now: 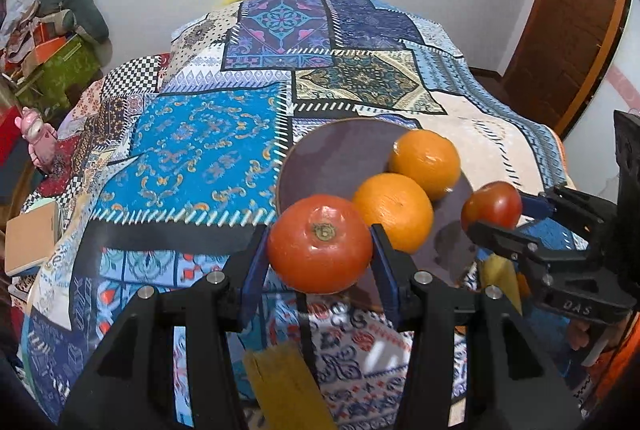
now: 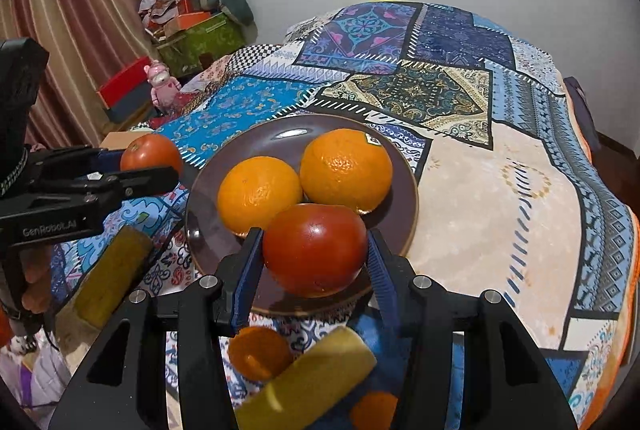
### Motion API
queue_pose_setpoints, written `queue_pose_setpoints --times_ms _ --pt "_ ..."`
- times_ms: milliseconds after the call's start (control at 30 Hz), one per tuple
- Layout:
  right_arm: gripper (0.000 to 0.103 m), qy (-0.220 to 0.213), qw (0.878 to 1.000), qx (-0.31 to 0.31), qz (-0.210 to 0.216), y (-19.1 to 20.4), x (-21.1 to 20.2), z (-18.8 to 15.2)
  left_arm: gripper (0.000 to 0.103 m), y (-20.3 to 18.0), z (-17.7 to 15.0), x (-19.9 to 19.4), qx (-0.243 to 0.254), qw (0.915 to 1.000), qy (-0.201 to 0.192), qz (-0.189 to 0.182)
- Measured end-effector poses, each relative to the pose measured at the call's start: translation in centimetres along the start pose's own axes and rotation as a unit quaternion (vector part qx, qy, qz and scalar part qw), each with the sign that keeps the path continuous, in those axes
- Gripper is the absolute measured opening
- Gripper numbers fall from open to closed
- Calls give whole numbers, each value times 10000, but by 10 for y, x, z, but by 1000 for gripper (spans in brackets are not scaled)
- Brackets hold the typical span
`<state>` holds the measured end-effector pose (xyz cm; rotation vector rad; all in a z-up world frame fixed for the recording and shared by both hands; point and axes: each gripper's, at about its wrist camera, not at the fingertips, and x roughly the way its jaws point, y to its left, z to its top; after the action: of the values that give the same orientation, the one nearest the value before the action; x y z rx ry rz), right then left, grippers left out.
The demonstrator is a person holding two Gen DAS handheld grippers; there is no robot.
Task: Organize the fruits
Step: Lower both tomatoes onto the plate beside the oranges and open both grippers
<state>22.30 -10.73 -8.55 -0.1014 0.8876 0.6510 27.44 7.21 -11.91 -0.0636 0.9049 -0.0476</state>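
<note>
A brown plate [image 2: 404,197] on the patchwork bedspread holds two oranges [image 2: 259,193] [image 2: 346,168]. My right gripper [image 2: 315,256] is shut on a red tomato [image 2: 315,254], held over the plate's near edge. My left gripper [image 1: 319,244] is shut on another red tomato [image 1: 319,242], held above the bed just left of the plate [image 1: 340,149]. In the left wrist view the two oranges [image 1: 394,209] [image 1: 426,161] and the right gripper with its tomato [image 1: 493,205] show at right. In the right wrist view the left gripper's tomato [image 2: 151,153] shows at left.
Two yellowish oblong items [image 2: 114,274] [image 2: 308,378] and two small oranges [image 2: 260,352] [image 2: 374,410] lie on the bed near me. A pink toy [image 2: 162,83], boxes and clutter stand at far left. A book [image 1: 30,238] lies off the bed's left edge.
</note>
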Motion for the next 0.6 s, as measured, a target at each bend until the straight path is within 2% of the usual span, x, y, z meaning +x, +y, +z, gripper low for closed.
queue_pose_setpoints --times_ms 600 --pt "47 296 9996 -30 17 -7 26 1 49 3 29 46 102 9995 278 -124"
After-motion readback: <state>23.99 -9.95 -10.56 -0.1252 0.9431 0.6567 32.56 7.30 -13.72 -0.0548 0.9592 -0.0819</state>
